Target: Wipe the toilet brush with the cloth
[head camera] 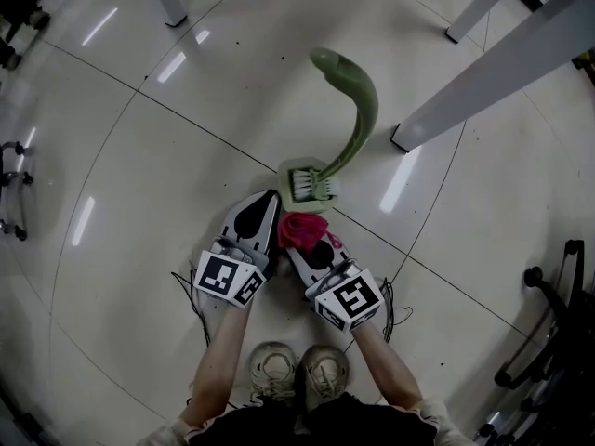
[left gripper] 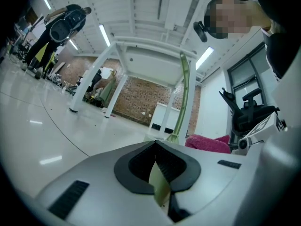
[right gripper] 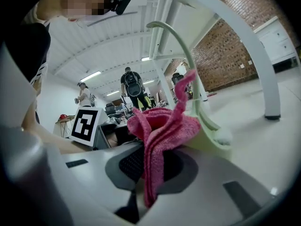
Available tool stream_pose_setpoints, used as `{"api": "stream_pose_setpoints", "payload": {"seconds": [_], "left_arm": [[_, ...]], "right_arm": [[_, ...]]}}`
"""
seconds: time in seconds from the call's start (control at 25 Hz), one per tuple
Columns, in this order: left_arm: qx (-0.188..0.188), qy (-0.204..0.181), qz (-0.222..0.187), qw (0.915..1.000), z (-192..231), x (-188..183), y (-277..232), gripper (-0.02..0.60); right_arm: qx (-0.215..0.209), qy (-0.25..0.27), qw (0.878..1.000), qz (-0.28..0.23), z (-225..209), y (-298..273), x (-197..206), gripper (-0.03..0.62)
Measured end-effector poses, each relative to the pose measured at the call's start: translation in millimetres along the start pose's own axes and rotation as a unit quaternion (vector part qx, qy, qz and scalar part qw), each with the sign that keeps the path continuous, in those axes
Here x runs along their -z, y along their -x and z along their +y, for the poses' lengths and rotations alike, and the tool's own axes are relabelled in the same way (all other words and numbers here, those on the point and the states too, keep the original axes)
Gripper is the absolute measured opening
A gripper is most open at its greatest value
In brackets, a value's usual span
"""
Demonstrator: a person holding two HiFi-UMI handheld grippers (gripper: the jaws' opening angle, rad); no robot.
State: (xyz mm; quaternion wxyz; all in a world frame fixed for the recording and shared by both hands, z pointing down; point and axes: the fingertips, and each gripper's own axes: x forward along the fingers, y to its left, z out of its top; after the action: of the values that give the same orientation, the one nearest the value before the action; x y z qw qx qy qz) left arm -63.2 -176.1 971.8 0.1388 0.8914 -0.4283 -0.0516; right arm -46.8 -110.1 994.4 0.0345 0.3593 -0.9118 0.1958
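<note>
left tool (head camera: 269, 203) closed on thin pale-green sliver (left gripper: 160, 185) | right tool (head camera: 302, 249) pinches limp pink cloth (right gripper: 157, 140) | toilet brush (head camera: 351, 124) likely light, rigid; hold handle

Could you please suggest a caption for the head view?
Right tongs hold a pink cloth by the green toilet brush; left tongs grip its base.

Toilet brush (head camera: 351, 110): smooth pale-green plastic with a slight sheen; its bristles (head camera: 305, 185) were white. The cloth (right gripper: 162, 135) was pink, napped and matt. Left gripper (head camera: 271, 198) and right gripper (head camera: 296, 247) had matt grey plastic shells and black ribbed pads (right gripper: 127, 164). The floor (head camera: 186, 137) was glossy, mirroring lights.
</note>
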Motion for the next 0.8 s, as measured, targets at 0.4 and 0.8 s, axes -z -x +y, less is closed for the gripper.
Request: {"api": "stream_pose_setpoints", "payload": {"seconds": [0.4,0.8], "left_arm": [[0.139,-0.025,0.002,0.9900,-17.7,-15.0,10.7,0.355],[0.258,-0.121,0.095,0.9538,-35.5,4.8,-24.8,0.468]], "right_arm": [[0.048,-0.025,0.999,-0.003,-27.7,34.5,2.5,0.032],[0.063,-0.029,0.998,0.000,-41.2,37.7,3.0,0.031]]}}
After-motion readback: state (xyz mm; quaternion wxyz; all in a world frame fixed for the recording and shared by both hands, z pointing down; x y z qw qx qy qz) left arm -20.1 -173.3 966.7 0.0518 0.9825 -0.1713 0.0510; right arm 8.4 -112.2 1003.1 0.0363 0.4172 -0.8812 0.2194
